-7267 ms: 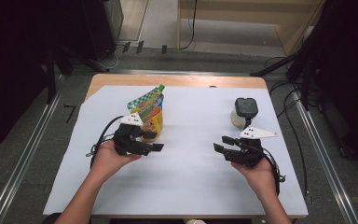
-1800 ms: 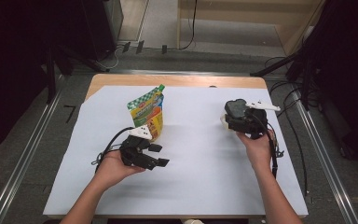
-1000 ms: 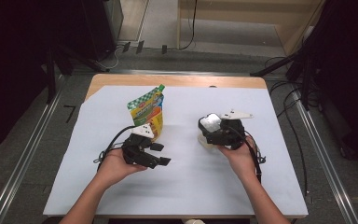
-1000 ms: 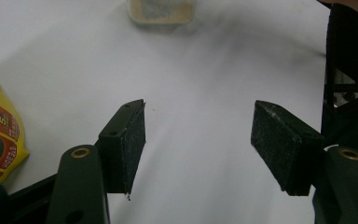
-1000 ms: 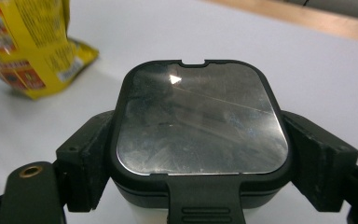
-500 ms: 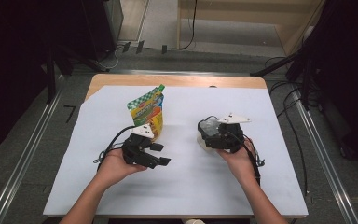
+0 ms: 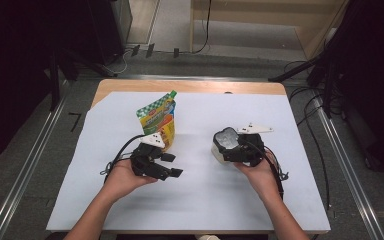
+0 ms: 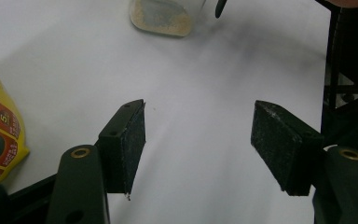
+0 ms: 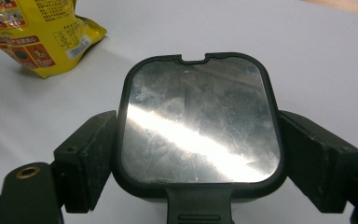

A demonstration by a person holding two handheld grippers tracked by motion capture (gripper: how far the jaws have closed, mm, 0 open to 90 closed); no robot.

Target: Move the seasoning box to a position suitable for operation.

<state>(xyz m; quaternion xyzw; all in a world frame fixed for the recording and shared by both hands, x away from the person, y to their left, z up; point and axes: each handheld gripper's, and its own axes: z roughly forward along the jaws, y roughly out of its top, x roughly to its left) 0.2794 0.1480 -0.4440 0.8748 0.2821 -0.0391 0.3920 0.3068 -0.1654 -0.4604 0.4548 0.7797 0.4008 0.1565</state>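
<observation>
I see a dark room with a grey floor, and in the middle a wooden worktop (image 7: 190, 86) with a big white sheet (image 7: 200, 195) over it. I go from left to right.

At the left my left tongs (image 7: 169, 165) sit low over the sheet, in my left hand (image 7: 122, 177). In the left gripper view the two black pads (image 8: 129, 140) stand wide apart, and I see bare white sheet between them. They hold nothing.

Just behind those tongs stands a yellow and green pouch (image 7: 159, 119). It has a small green cap on top and it leans a bit. I see little red and black labels on it and a bar code on its back, but the words are too small for me to read.

At the right, well apart from the pouch, my right tongs (image 7: 225, 150) grip a clear container (image 7: 221, 149) with a black lid. In the right gripper view the pads (image 9: 91, 158) press on both sides of the lid (image 9: 198, 126), which has a shiny window. The left gripper view shows pale powder in the bottom of the container.
</observation>
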